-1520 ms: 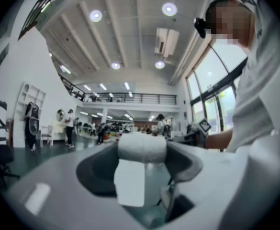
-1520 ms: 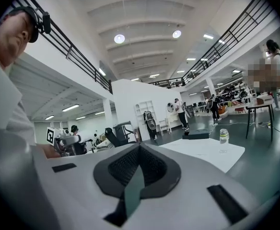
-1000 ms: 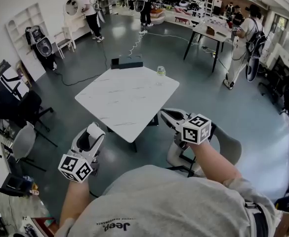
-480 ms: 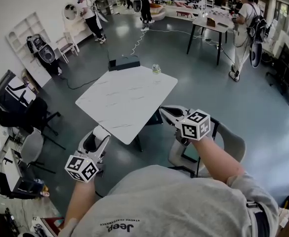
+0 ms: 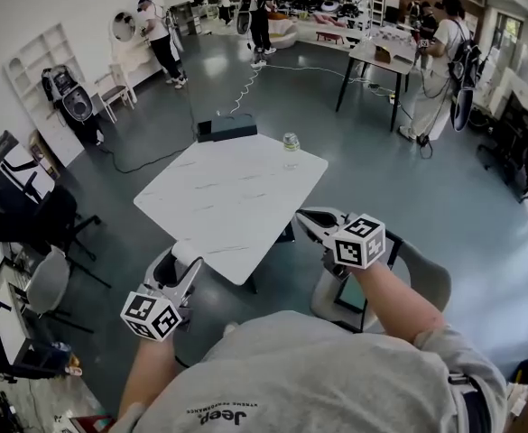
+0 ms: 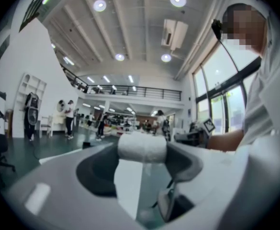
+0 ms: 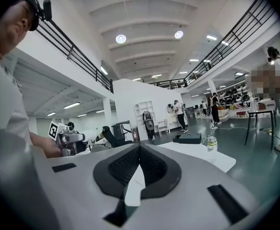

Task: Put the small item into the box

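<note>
Tables: 2. One white table [image 5: 227,197] up close, one dark-legged table [image 5: 376,57] farther back. On the white table: 1 black box [image 5: 227,129] at the far edge, 1 bottle [image 5: 291,141] near it. Grippers: 2, the left gripper [image 5: 184,262] and the right gripper [image 5: 307,219]. Marker cubes: 2, a left cube [image 5: 151,314] and a right cube [image 5: 361,242]. White roll [image 6: 142,146] between the left jaws: 1. Standing people [image 5: 160,39] clearly visible in the background: 3, others too small to count. Chairs [image 5: 42,282] at left: 2.
</note>
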The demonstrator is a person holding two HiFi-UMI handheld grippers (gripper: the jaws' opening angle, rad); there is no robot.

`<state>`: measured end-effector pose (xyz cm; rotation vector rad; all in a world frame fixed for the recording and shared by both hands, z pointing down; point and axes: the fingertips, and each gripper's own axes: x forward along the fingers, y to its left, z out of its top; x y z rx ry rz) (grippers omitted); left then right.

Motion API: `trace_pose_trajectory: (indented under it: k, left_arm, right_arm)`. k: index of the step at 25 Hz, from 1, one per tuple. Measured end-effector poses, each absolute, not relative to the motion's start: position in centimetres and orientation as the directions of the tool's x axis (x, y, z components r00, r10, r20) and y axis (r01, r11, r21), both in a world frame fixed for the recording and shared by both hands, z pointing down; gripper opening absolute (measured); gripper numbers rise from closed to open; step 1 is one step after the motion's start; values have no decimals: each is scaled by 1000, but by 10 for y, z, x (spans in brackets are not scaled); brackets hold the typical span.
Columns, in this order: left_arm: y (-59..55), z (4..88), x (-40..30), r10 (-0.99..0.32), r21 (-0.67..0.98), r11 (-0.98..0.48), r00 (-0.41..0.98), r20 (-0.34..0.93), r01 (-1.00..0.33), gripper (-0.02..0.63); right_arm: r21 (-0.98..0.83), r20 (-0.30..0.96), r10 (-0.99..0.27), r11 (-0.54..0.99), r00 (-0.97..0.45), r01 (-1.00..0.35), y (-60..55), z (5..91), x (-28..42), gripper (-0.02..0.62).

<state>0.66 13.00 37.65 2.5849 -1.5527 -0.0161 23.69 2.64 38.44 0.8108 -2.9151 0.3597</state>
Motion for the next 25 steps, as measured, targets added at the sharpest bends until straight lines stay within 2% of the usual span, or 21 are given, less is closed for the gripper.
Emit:
trace_pose_trajectory:
  k: [13, 25]
  left_arm:
    - [9, 368, -114, -779, 22, -625, 626, 48, -780, 295]
    - [-45, 376, -184, -723, 66, -688, 691, 23, -722, 296]
  right_arm:
    - [-213, 179, -644, 712, -743, -669, -72, 390, 121, 8]
    - [-186, 220, -696, 658, -683, -730, -106, 386, 62, 8]
